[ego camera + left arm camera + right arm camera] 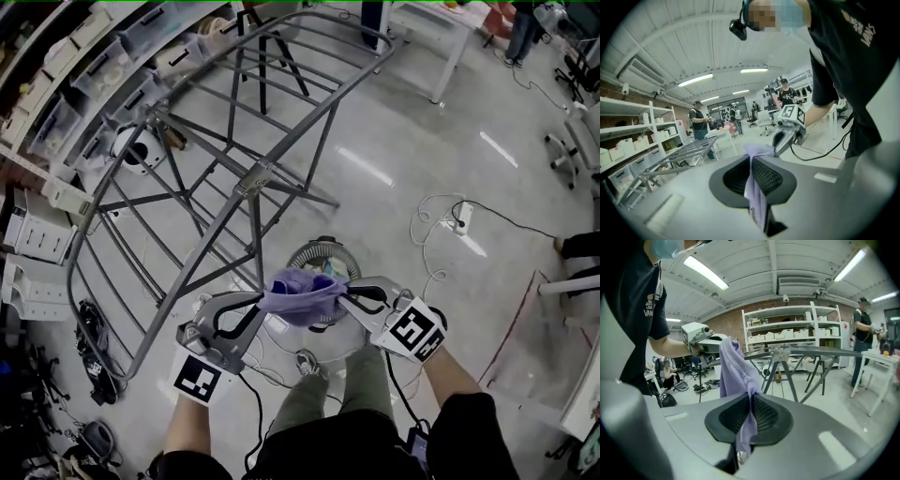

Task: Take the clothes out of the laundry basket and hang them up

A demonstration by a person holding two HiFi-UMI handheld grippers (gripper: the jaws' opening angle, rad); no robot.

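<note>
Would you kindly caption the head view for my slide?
Left tool and right tool pinch a purple garment above the laundry basket, beside the drying rack.

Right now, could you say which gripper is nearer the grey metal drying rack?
Left. The left gripper sits beside the grey metal drying rack; the right gripper is farther off, across the purple fabric garment.
</note>
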